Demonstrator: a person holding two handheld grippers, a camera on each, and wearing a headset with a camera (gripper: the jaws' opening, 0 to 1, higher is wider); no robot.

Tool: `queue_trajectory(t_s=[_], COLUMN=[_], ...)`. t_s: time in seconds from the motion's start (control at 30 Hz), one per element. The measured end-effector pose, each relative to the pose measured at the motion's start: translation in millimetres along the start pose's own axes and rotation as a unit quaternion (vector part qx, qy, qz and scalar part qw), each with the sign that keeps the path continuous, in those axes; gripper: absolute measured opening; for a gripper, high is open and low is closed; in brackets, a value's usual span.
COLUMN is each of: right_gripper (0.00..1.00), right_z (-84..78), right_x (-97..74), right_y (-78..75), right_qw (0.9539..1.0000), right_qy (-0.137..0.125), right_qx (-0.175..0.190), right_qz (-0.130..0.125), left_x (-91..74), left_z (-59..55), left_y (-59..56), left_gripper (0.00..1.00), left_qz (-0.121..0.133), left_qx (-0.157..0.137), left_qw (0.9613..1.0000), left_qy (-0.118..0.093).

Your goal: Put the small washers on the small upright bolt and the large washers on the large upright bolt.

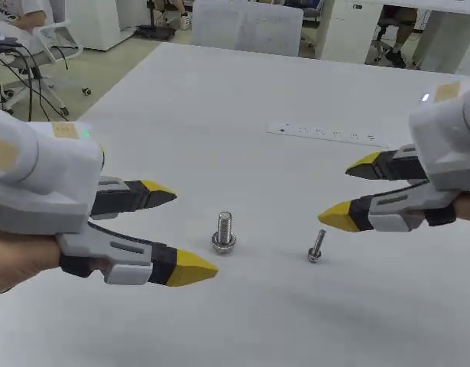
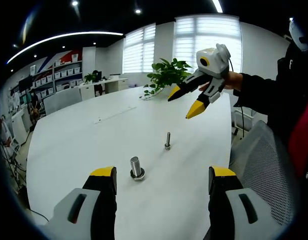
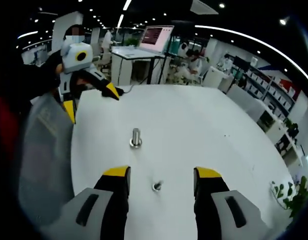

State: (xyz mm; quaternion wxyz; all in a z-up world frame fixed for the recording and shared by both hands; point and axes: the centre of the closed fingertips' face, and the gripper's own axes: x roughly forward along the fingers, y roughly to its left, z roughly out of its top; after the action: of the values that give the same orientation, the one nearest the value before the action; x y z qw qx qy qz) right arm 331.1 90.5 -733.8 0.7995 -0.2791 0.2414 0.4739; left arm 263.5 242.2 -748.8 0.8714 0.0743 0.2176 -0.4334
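The large upright bolt (image 1: 224, 232) stands on the white table (image 1: 242, 122) with washers around its base; it also appears as the large bolt (image 2: 136, 168) and the large bolt (image 3: 136, 138). To its right stands the small upright bolt (image 1: 317, 246), seen too as the small bolt (image 2: 167, 141) and the small bolt (image 3: 157, 186), also with a washer at its foot. My left gripper (image 1: 185, 233) hovers open left of the large bolt, nothing between its jaws. My right gripper (image 1: 349, 191) is open up and right of the small bolt, empty.
A white power strip (image 1: 326, 134) lies on the table beyond the bolts. Chairs and desks stand past the far table edge. A potted plant (image 2: 166, 75) sits at one end of the table.
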Motion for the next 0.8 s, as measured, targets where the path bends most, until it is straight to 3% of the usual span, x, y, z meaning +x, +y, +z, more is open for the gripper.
queue_trajectory(t_s=[0.13, 0.4, 0.67, 0.8], right_gripper=[0.52, 0.53, 0.59, 0.60], right_z=[-13.5, -52.1, -60.2, -67.3], right_x=[-10.1, -19.2, -25.2, -24.2], right_y=[6.8, 40.0, 51.7, 58.0], right_qw=[0.9997, 0.9972, 0.9927, 0.9923], right_qy=[-0.007, -0.016, -0.046, -0.045], right_qx=[0.022, 0.073, 0.111, 0.115], right_qz=[-0.009, 0.003, 0.003, 0.004], left_x=[0.0, -0.6, -7.1, -10.7], left_z=[1.0, -7.1, -15.7, -21.1], left_y=[-2.5, -5.3, -8.6, -9.4], left_gripper=[0.75, 0.75, 0.75, 0.76], left_qz=[-0.008, -0.018, -0.018, -0.016], left_qx=[0.003, 0.001, -0.008, -0.014], left_qw=[1.0000, 0.9998, 0.9998, 0.9997], left_qy=[0.001, 0.010, 0.010, 0.010])
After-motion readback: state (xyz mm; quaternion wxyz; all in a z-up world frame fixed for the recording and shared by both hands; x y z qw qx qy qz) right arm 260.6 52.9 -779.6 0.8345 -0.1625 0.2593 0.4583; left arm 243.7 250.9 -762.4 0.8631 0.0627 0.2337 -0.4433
